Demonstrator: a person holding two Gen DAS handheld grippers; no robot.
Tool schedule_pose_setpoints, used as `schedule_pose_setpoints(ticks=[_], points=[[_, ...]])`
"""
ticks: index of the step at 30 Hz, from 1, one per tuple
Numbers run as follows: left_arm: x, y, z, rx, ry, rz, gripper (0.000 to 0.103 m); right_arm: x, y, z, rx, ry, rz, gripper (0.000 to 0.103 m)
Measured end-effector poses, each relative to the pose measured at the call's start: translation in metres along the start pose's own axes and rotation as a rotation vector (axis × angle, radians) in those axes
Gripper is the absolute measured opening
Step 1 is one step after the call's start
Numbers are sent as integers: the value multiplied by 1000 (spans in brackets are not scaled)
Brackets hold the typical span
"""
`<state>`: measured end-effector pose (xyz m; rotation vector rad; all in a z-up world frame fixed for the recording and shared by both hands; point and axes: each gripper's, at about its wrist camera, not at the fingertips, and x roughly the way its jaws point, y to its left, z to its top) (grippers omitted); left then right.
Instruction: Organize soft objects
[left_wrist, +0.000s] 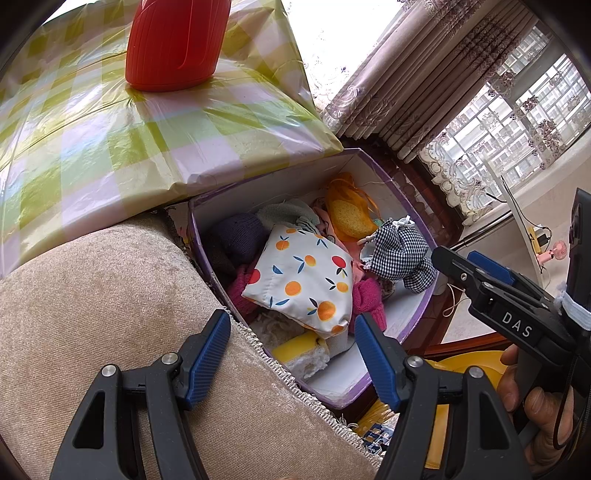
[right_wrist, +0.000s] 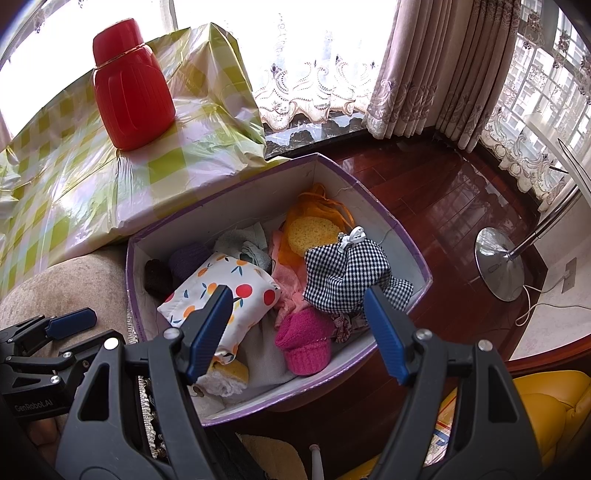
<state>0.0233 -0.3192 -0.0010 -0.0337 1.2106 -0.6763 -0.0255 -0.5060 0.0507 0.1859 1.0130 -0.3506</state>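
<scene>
A purple-rimmed white box (left_wrist: 413, 317) (right_wrist: 406, 236) holds several soft things: a white pouch printed with oranges (left_wrist: 303, 277) (right_wrist: 221, 295), a black-and-white checked pouch (left_wrist: 399, 254) (right_wrist: 347, 273), a pink knitted piece (right_wrist: 304, 345) (left_wrist: 367, 301), a yellow sponge in orange mesh (left_wrist: 349, 214) (right_wrist: 312, 229), a dark purple knit (left_wrist: 240, 236) and a yellow sponge (left_wrist: 303, 352) at the near end. My left gripper (left_wrist: 293, 326) is open and empty above the box's near end. My right gripper (right_wrist: 297, 299) is open and empty above the box; it also shows in the left wrist view (left_wrist: 476, 266).
A beige cushion (left_wrist: 92, 314) lies left of the box. A table with a green checked plastic cloth (left_wrist: 110, 129) (right_wrist: 92, 177) carries a red flask (left_wrist: 177, 40) (right_wrist: 131, 85). A dark wooden floor (right_wrist: 443, 199), a chrome stand base (right_wrist: 498, 262), curtains and a yellow seat (right_wrist: 546, 406) lie around.
</scene>
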Motion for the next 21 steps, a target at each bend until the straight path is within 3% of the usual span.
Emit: schedule_pose_setpoints(ticks=[21], points=[[0,-5,2,10,-7,7,72,1,-1,-2,-4,3,3,76]])
